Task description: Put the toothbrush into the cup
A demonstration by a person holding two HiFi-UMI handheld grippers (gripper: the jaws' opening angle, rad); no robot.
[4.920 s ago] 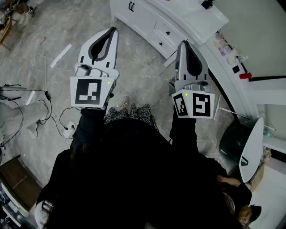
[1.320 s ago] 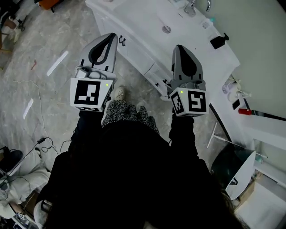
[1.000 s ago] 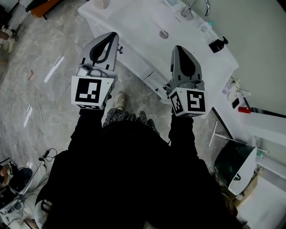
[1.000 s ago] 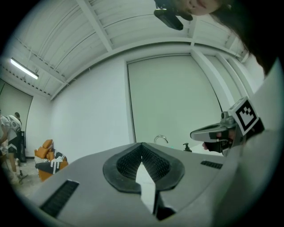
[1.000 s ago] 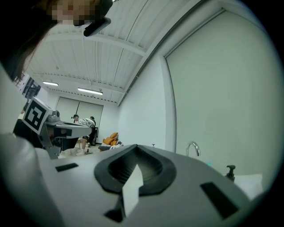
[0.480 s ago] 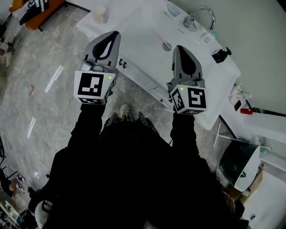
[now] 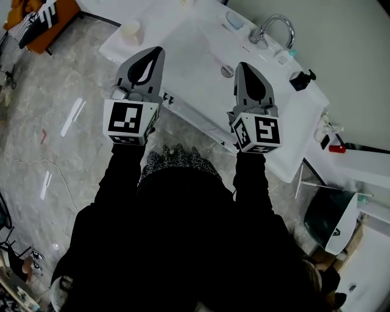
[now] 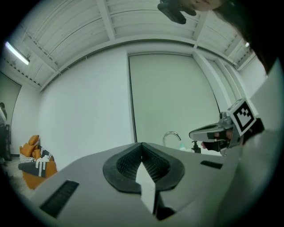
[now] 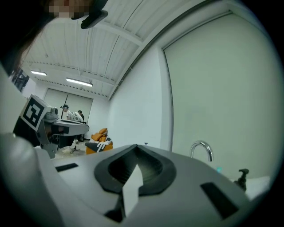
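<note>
A cream cup (image 7: 131, 31) stands at the left end of the white vanity counter (image 7: 183, 61). A thin pale stick (image 7: 245, 49) lies near the faucet (image 7: 274, 27); I cannot tell whether it is the toothbrush. My left gripper (image 7: 157, 50) is shut and empty, level over the counter's front part, to the right of the cup. My right gripper (image 7: 240, 64) is shut and empty too, its tip beside the basin drain (image 7: 227, 71). The left gripper view shows shut jaws (image 8: 142, 144), and the right gripper view shows the same (image 9: 136, 146).
A black soap dispenser (image 7: 301, 79) and a bluish dish (image 7: 234, 20) sit on the counter. The counter's drawers (image 7: 195, 116) face me below the grippers. A dark bin with a white lid (image 7: 332, 213) stands at the right, and an orange chair (image 7: 36, 15) at the far left.
I have walked up to the vanity: its counter has slid down the head view and now lies under both gripper tips. Both grippers stayed shut and side by side.
</note>
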